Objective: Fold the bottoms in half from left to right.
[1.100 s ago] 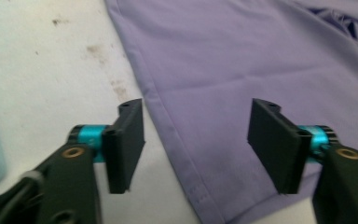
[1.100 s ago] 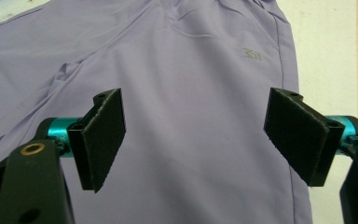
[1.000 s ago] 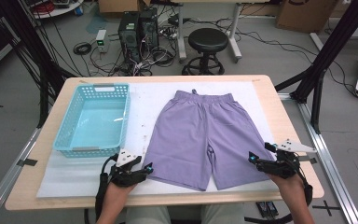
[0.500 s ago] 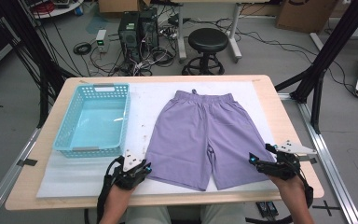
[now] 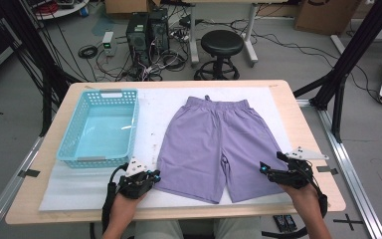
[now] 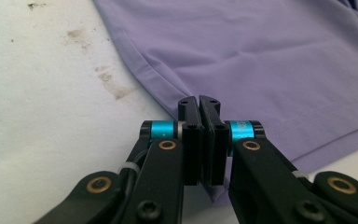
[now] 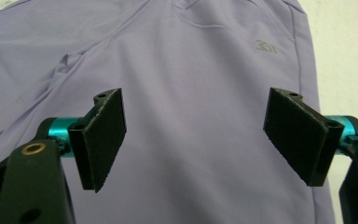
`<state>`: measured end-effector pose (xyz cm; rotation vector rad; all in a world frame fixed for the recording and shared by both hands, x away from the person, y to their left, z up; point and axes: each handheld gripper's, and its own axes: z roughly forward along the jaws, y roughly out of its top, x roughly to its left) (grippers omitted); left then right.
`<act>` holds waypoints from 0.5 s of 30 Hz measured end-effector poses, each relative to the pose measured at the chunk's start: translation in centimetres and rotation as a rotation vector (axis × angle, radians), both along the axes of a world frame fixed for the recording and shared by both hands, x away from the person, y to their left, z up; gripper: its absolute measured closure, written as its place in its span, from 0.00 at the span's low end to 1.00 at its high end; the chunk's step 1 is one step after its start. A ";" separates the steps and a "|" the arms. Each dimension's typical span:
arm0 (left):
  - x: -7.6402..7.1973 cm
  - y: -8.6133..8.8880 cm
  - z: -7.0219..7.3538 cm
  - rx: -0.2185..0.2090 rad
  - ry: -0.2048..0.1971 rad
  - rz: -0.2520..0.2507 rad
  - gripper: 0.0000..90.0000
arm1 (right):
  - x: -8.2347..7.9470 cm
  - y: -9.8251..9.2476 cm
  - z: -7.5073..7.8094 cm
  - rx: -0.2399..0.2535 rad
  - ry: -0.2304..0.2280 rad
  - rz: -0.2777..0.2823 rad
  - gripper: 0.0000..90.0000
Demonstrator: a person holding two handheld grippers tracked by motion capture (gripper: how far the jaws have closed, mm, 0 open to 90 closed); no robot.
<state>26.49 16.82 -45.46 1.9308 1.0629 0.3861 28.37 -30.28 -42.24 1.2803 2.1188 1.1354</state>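
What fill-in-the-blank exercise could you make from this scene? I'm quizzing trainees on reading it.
1. The left claw is ____ on the hem of the purple shorts.
2. The right claw stands ____ above the shorts.
3. The basket beside the shorts is coloured ____.
Missing words: shut; open; light blue.

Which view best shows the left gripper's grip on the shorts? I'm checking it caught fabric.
The left gripper view: the left gripper pinches the shorts at the hem corner. The high view shows it smaller, at that hem.
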 end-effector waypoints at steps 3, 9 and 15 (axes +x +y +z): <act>0.1 0.1 0.0 -0.028 0.008 -0.004 0.97 | 0.5 0.6 0.4 0.000 -0.001 0.024 0.28; 0.2 0.3 0.1 -0.086 0.006 -0.012 0.97 | 2.7 2.1 1.8 0.053 -0.027 0.033 0.27; 0.3 0.4 0.1 -0.146 0.009 -0.031 0.97 | 5.4 4.7 2.2 0.142 -0.057 0.070 0.31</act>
